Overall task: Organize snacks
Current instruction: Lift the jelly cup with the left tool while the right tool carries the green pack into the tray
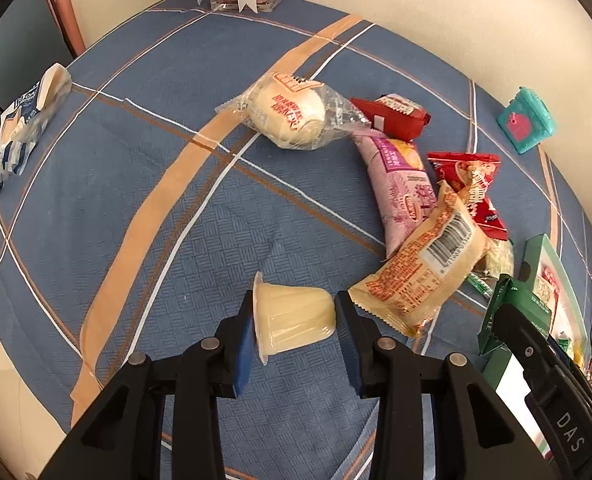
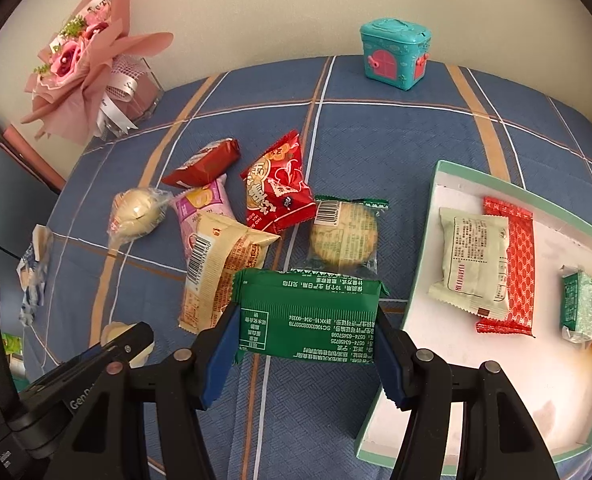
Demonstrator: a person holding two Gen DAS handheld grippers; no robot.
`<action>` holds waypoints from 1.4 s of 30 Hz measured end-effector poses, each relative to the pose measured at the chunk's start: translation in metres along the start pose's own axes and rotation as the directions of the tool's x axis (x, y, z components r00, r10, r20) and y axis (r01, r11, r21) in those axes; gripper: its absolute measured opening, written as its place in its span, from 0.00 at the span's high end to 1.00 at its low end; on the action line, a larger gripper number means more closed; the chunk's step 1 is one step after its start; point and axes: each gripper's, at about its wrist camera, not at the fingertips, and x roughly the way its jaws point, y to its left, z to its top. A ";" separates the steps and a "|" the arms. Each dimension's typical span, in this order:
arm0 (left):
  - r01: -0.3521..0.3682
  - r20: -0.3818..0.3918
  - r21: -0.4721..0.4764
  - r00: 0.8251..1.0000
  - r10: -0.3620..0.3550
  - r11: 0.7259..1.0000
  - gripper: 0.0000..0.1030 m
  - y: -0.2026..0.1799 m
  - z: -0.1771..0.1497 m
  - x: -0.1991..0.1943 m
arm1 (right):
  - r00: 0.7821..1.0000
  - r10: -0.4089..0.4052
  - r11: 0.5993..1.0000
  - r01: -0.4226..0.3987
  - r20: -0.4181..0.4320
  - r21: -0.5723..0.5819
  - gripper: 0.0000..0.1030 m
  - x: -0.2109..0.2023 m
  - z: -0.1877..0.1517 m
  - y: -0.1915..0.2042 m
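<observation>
My left gripper (image 1: 294,320) is shut on a pale yellow jelly cup (image 1: 292,316), held sideways just above the blue plaid cloth. My right gripper (image 2: 306,328) is shut on a green snack packet (image 2: 310,316), held left of the mint-rimmed white box (image 2: 432,208). The box holds a cream packet (image 2: 472,260), a red packet (image 2: 520,264), a small green packet (image 2: 580,306) and a yellow one. Loose snacks lie on the cloth: a wrapped bun (image 1: 292,114), a pink packet (image 1: 404,188), a beige packet (image 1: 424,272), red packets (image 2: 276,192) and a round cookie packet (image 2: 344,232).
A teal toy house (image 2: 394,54) stands at the back by the wall. A pink bouquet in a clear holder (image 2: 84,64) stands back left. A blue-and-white packet (image 1: 20,124) lies at the cloth's far left edge.
</observation>
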 end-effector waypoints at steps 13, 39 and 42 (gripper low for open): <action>0.034 0.066 0.019 0.997 -0.035 0.999 0.62 -0.009 -0.004 -0.042 | 1.000 0.013 0.999 -0.013 0.013 0.034 0.38 -0.010 0.004 -0.009; 0.163 0.029 0.367 0.982 -0.186 0.916 0.62 -0.202 -0.078 -0.056 | 0.982 -0.185 0.921 0.159 0.040 0.357 0.37 -0.075 -0.011 -0.179; 0.152 0.026 0.400 0.984 -0.176 0.904 0.62 -0.213 -0.085 -0.050 | 0.983 -0.182 0.915 0.156 0.035 0.373 0.37 -0.073 -0.011 -0.189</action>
